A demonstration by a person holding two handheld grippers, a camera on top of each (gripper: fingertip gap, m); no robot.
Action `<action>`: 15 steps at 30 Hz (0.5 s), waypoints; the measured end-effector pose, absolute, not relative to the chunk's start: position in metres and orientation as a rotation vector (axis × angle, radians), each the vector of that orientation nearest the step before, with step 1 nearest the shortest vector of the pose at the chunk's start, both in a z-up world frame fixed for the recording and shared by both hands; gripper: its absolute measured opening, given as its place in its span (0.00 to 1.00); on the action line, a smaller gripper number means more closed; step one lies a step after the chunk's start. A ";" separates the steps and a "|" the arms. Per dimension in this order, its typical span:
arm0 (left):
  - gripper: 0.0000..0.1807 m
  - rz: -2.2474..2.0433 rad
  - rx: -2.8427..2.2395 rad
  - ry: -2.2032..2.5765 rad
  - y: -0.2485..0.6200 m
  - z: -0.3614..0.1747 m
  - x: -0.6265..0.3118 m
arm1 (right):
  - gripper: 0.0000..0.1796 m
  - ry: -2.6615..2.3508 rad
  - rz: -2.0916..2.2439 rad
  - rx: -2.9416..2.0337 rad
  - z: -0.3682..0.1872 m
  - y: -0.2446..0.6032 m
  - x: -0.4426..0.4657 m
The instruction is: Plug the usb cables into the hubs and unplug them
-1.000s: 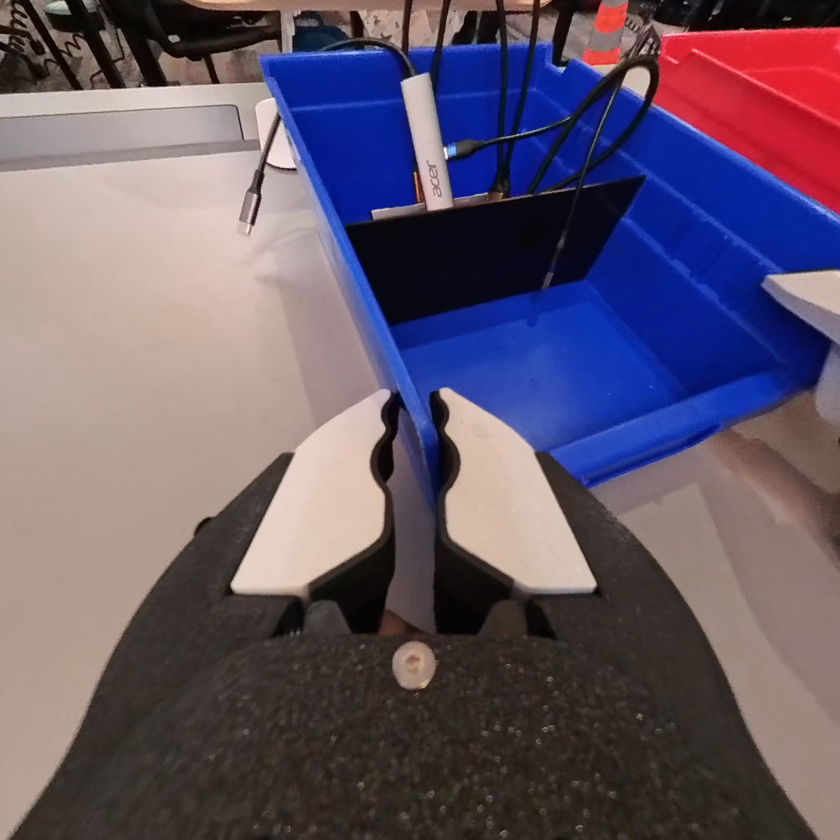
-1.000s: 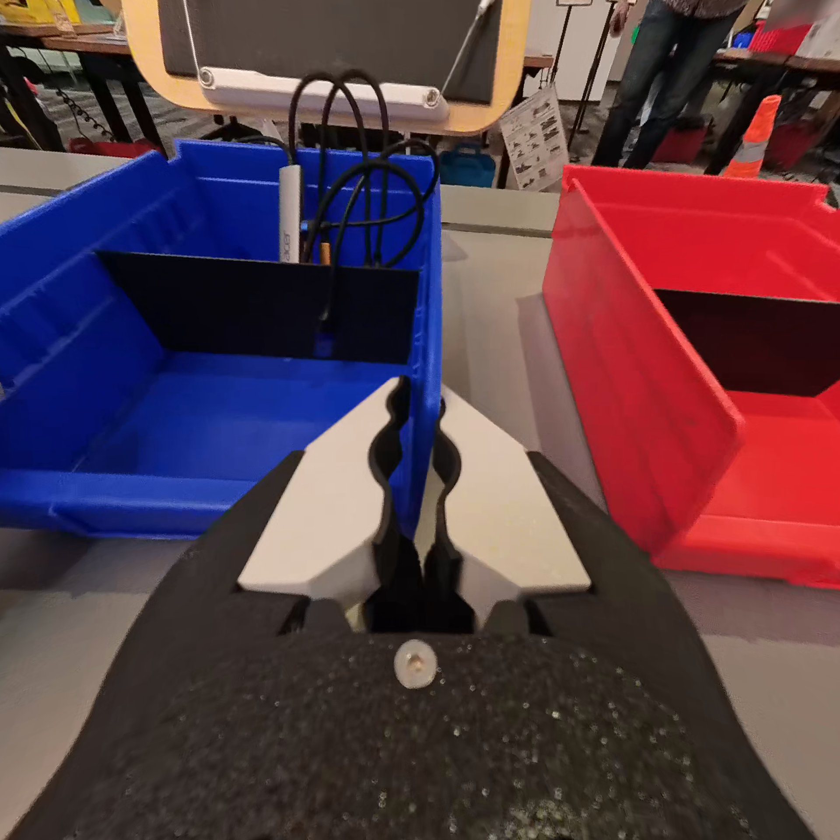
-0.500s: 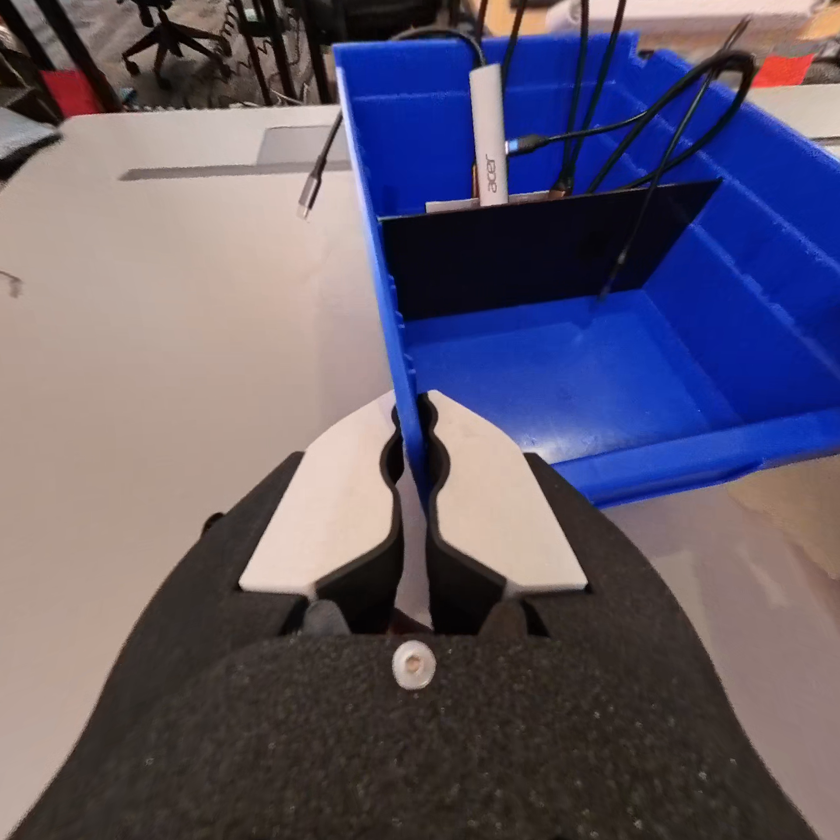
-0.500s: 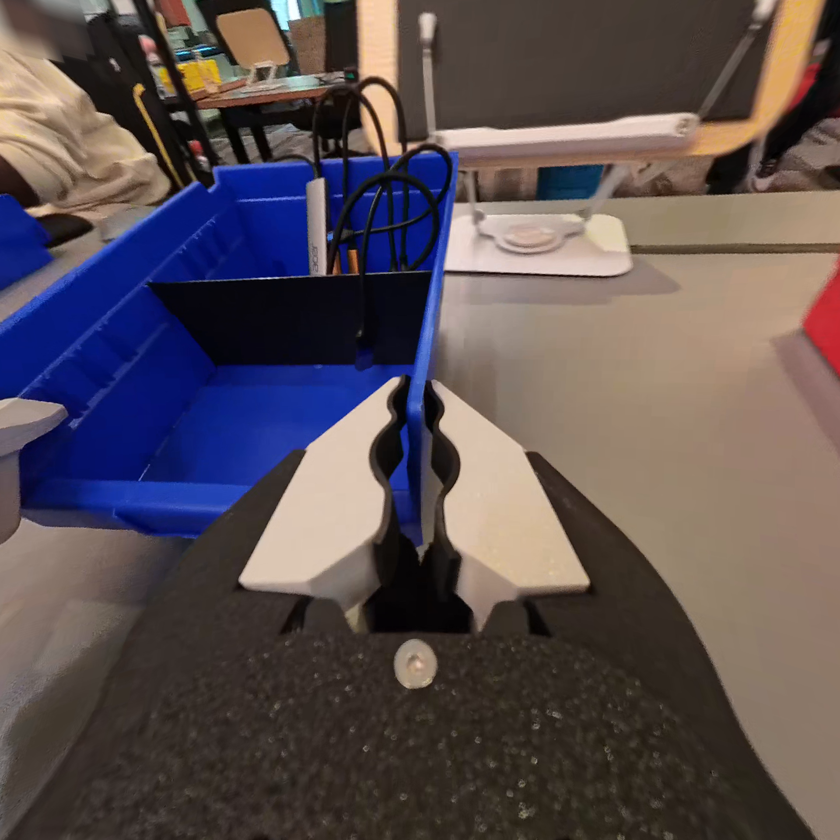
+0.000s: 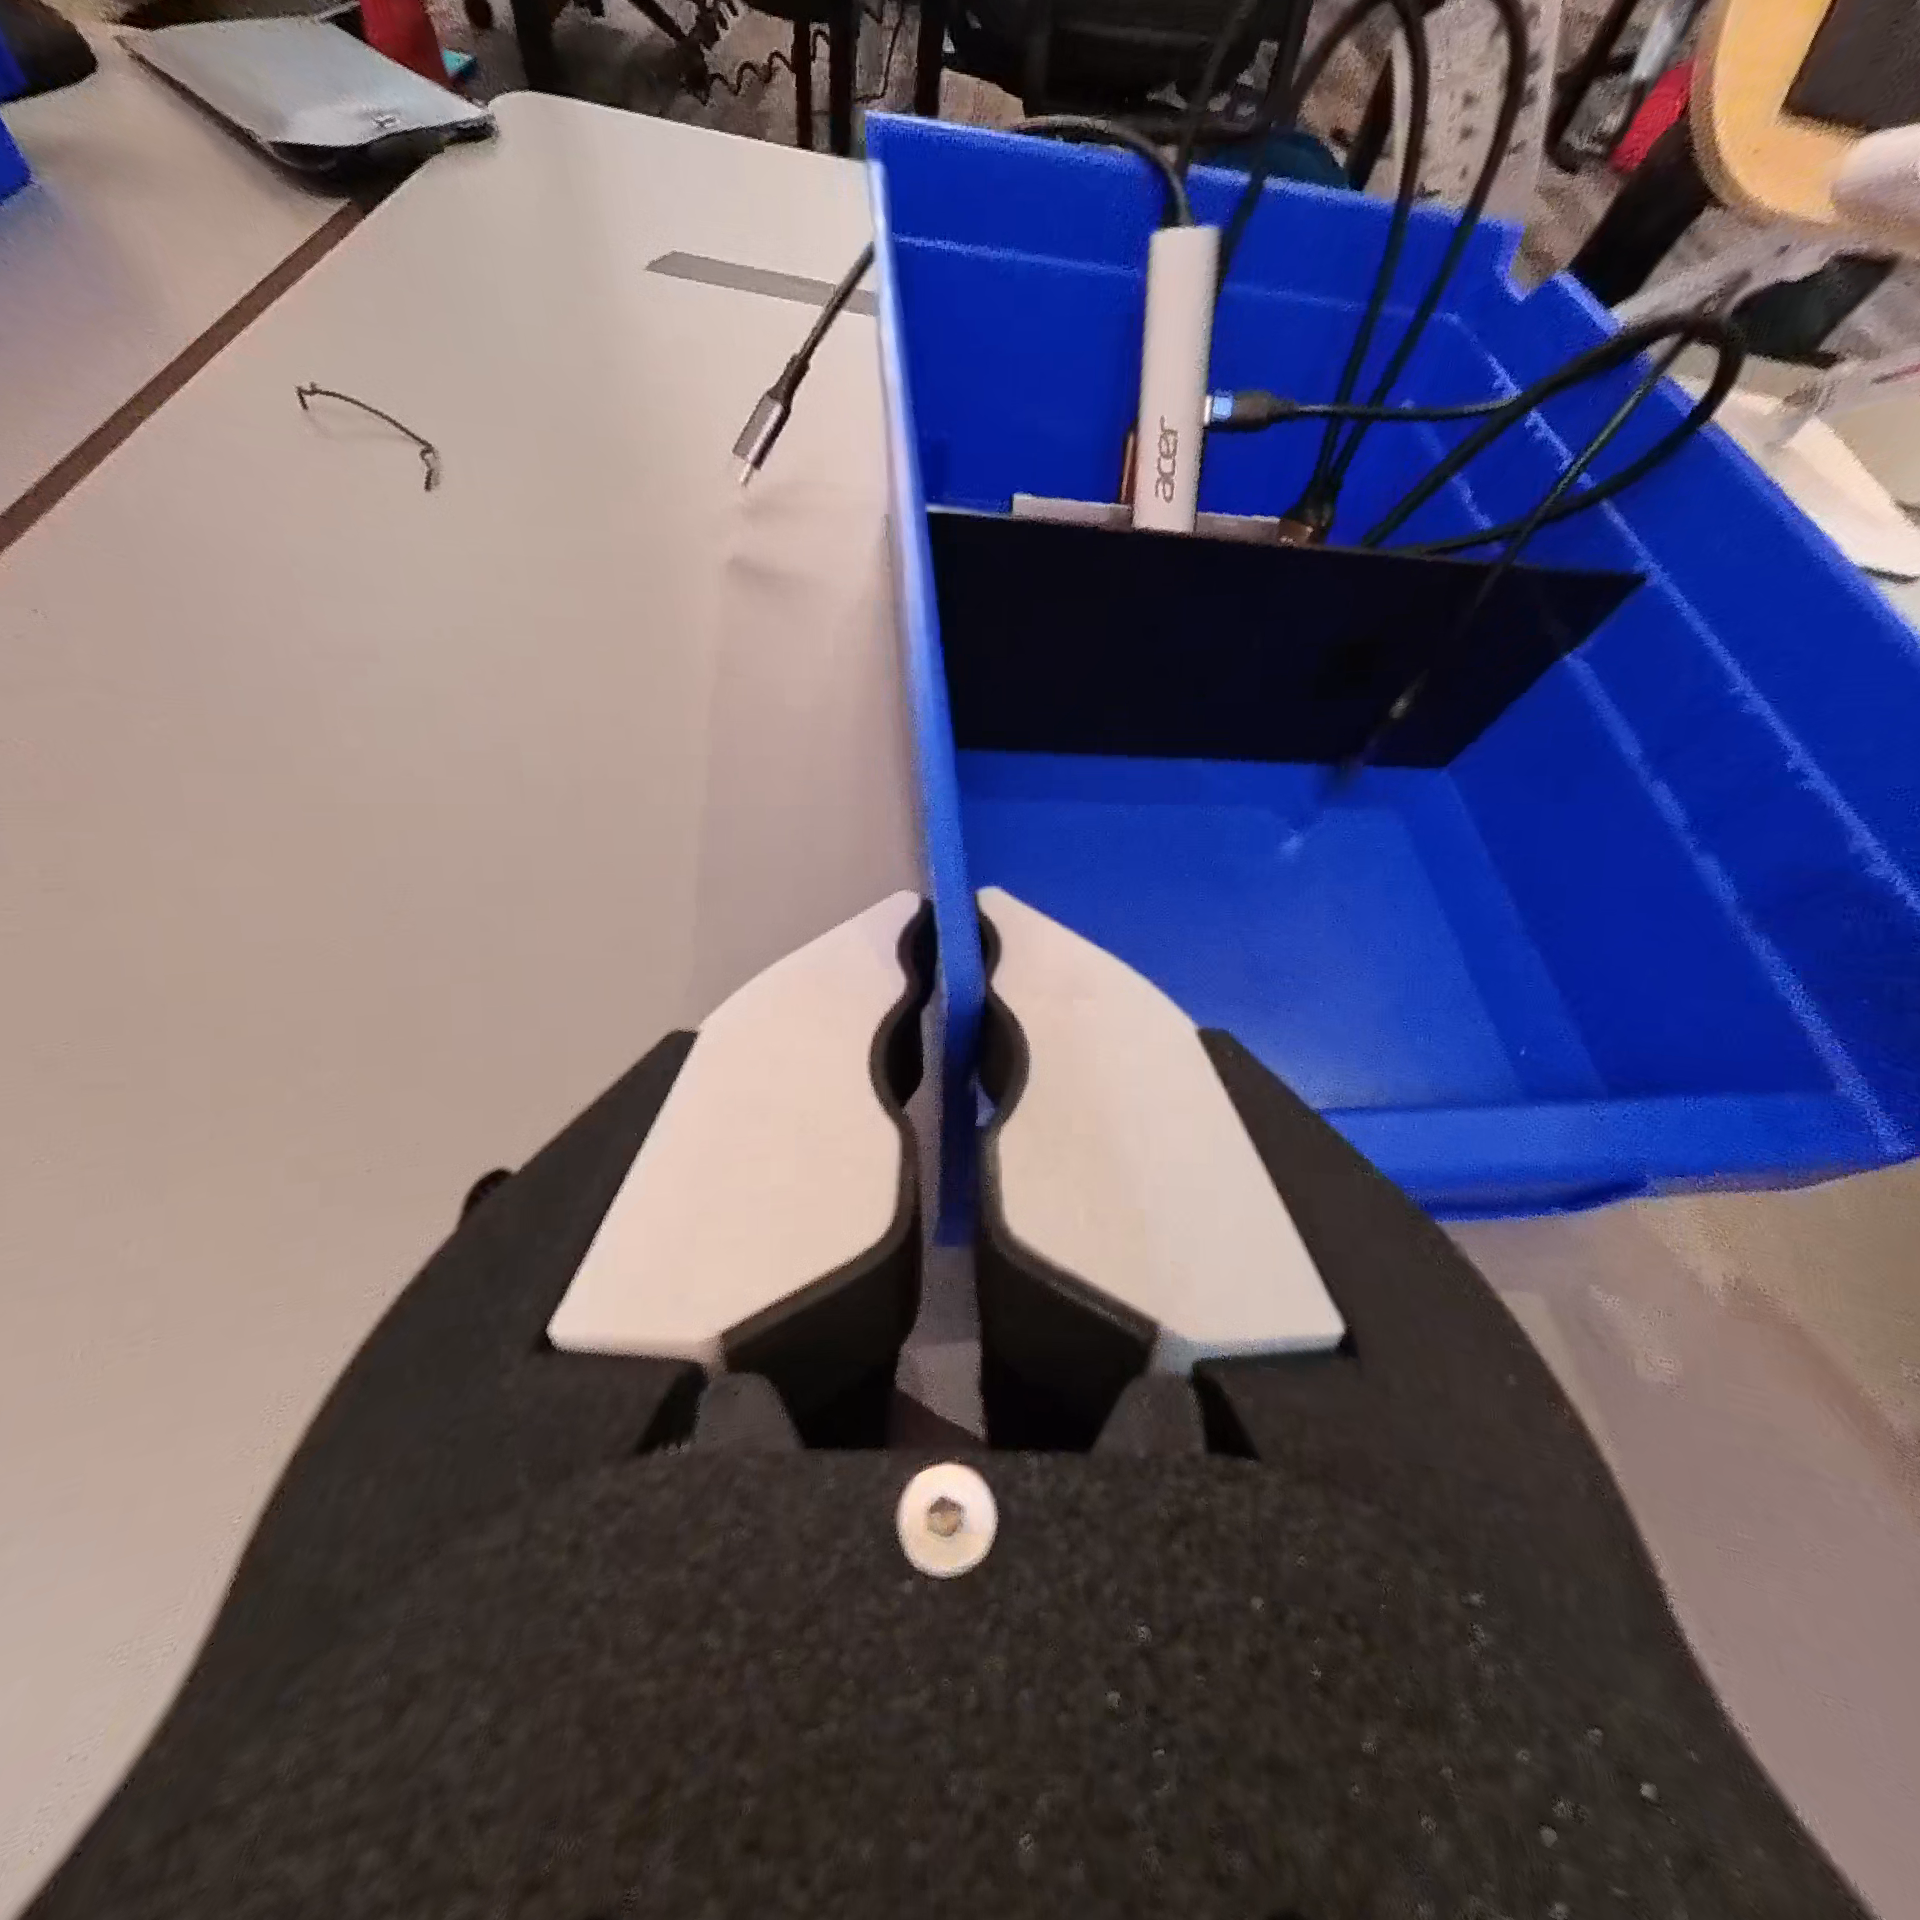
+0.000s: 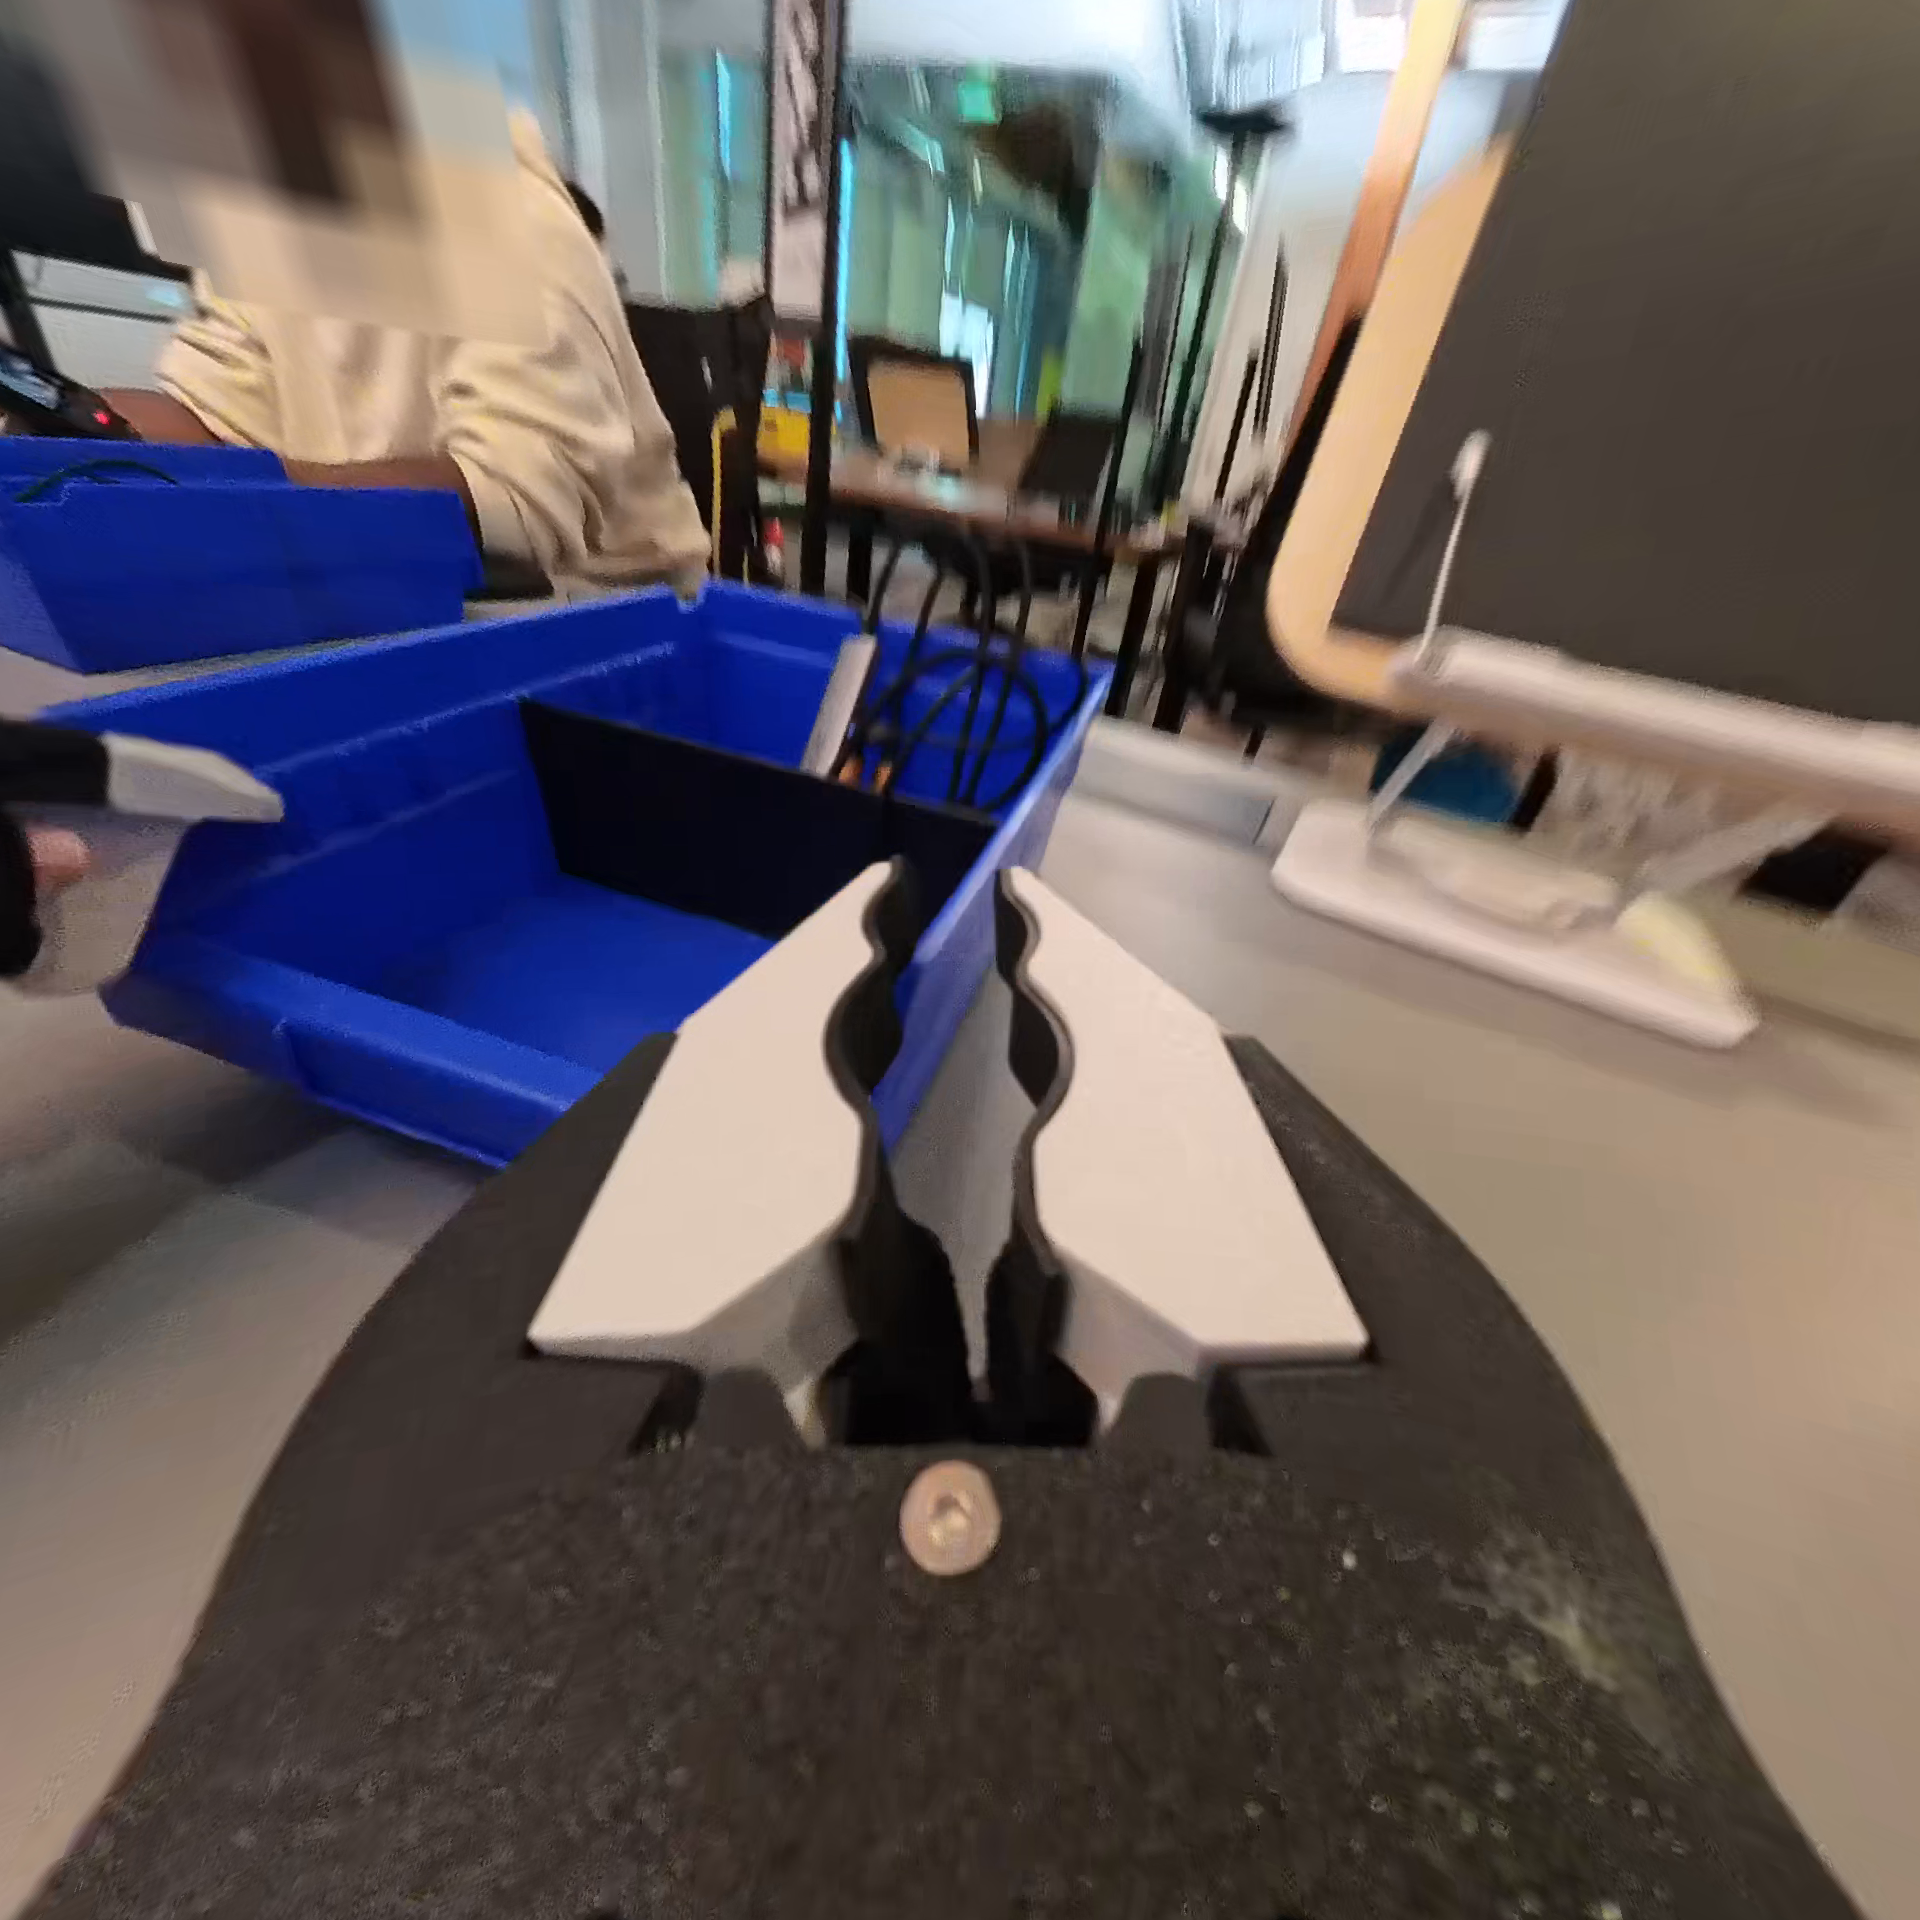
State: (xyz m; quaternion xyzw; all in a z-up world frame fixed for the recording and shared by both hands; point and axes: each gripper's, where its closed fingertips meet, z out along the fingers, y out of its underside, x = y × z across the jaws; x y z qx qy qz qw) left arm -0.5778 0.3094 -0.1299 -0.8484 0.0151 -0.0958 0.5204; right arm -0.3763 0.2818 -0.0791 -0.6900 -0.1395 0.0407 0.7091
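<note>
Swung round since a second ago: blue bin (image 5: pixel 1403 935) has turned on the table (image 5: pixel 416 779), red bin gone from the right wrist view, a white stand base (image 6: pixel 1507 925) now beside the bin's far corner.

Left gripper (image 5: pixel 951 914) clamped on the bin's left side wall, pads pressed to both faces. Right gripper (image 6: pixel 945 883) straddles the right side wall; fingers parted wider than the wall, contact doubtful, looks to be letting go.

White hub (image 5: pixel 1174 374) stands near upright in the far compartment behind the black divider (image 5: pixel 1195 634), long axis roughly vertical, leaning slightly. It lies straight ahead of both grippers, past the divider; closer to the left wall, so the left gripper looks nearer. Black cables (image 5: pixel 1455 416) loop up around it; one plug sits in its side. A loose cable end (image 5: pixel 764 436) hangs outside the left wall over the table.

Hidden: the hub's lower part and whatever sits at the compartment floor, behind the divider. Right wrist view is motion-blurred; hub ports unreadable there. Cable count uncertain.
</note>
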 end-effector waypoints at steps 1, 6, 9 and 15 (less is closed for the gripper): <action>0.02 -0.242 -2.009 0.014 0.310 -0.125 -0.579 | 0.08 -0.351 0.049 -1.471 -0.069 0.273 -0.372; 0.04 -0.171 -1.772 -0.055 0.303 -0.075 -0.589 | 0.03 -0.414 -0.152 -1.282 -0.027 0.230 -0.318; 0.03 -0.112 -1.661 -0.069 0.295 -0.056 -0.589 | 0.02 -0.373 -0.204 -1.250 -0.007 0.211 -0.270; 0.02 -0.135 -1.631 0.043 0.286 -0.049 -0.541 | 0.00 -0.291 -0.279 -1.270 0.006 0.173 -0.171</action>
